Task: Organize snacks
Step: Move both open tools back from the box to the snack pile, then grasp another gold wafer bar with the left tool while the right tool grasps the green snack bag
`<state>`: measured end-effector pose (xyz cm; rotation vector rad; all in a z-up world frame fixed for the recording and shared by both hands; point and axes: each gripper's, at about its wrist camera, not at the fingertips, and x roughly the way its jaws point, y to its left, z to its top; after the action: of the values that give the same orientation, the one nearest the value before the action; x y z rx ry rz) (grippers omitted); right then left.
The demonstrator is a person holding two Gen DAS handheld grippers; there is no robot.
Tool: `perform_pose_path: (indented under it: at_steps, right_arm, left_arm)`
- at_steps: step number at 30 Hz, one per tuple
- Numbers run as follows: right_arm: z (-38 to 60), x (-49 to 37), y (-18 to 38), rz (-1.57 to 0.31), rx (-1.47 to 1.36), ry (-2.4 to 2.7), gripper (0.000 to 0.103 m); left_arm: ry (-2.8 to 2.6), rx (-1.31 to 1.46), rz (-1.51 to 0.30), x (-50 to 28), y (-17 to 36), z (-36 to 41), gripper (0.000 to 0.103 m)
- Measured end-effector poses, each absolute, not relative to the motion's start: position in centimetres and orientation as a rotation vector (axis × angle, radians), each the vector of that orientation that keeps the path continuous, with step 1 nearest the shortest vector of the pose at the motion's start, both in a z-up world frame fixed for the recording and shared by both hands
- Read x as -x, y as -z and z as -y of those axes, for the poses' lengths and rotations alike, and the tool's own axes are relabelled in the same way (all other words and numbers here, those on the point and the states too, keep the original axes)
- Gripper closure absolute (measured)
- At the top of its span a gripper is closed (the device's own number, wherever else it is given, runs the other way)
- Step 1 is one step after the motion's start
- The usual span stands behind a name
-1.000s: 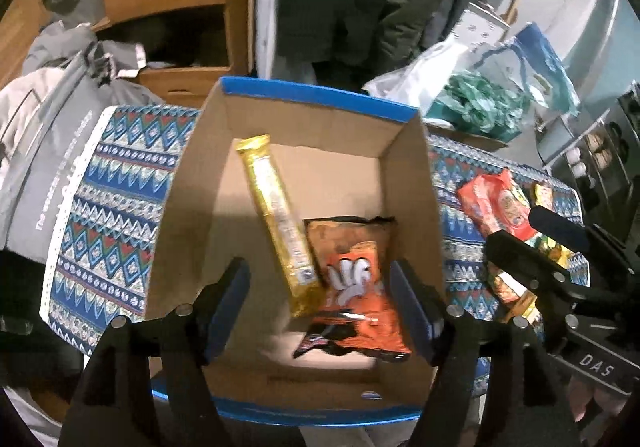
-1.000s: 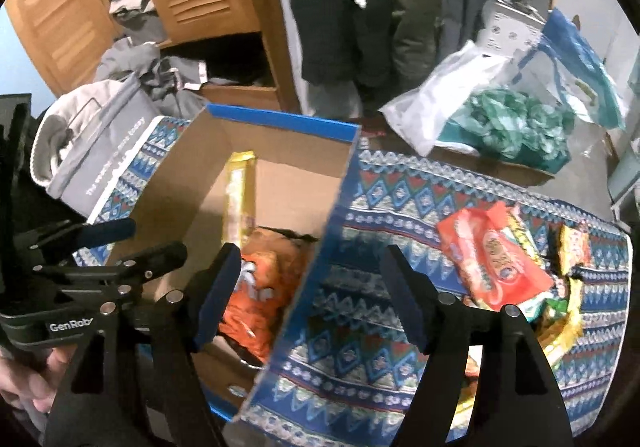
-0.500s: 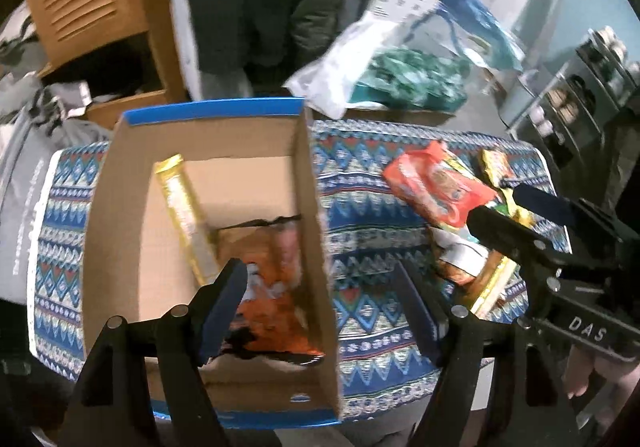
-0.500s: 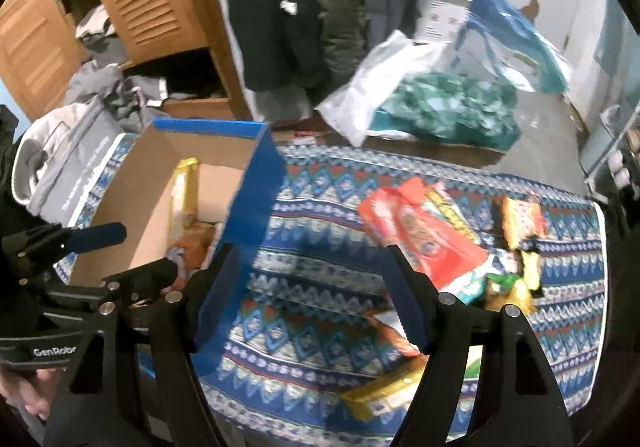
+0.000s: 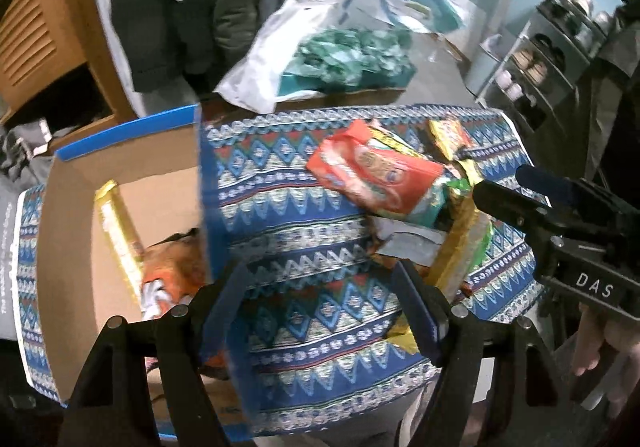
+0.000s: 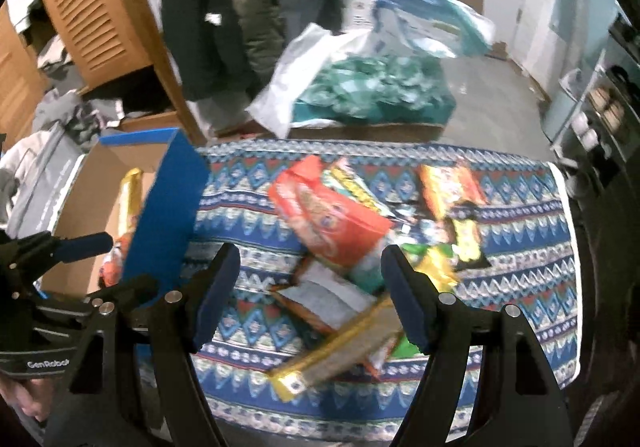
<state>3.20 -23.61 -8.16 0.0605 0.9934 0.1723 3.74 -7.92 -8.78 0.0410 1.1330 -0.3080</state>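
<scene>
The snacks lie in two places. A yellow bar (image 5: 118, 231) and an orange bag (image 5: 172, 275) are inside the cardboard box (image 5: 72, 231). The red packet (image 6: 332, 223) and a gold bar (image 6: 336, 347) lie in a pile on the patterned cloth (image 6: 520, 247) beside the box. The left gripper (image 5: 320, 311) and the right gripper (image 6: 310, 291) both stand released, nothing between the jaws, above the cloth.

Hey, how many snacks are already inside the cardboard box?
2 visible: a long yellow bar lying along the floor of the box, and an orange bag beside it near the right wall. Others may be hidden.
</scene>
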Motion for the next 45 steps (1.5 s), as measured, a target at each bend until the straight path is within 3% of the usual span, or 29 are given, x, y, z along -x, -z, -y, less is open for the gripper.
perform_pose_path:
  at_steps: [23,37,39,43,45]
  right_arm:
    - [34.9,-0.7,13.8,-1.109,-0.179,0.000,0.029]
    - [37.3,-1.4,17.6,-1.170,-0.227,0.022,0.029]
    - [37.3,-1.5,17.9,-1.176,-0.232,0.023,0.029]
    - [37.4,-1.9,18.6,-1.183,-0.241,0.018,0.029]
    - [37.3,-2.0,18.8,-1.186,-0.239,0.016,0.029]
  left_arm:
    - [0.496,-0.204,-1.215,-2.4,15.2,20.9,0.026]
    - [0.522,-0.276,-1.303,-3.9,19.7,23.7,0.026]
    - [0.540,-0.252,-1.322,-4.1,20.1,23.7,0.031]
    - [0.588,-0.194,-1.348,-4.2,20.6,23.4,0.064]
    - [0.594,-0.194,-1.332,-4.0,20.2,23.2,0.066]
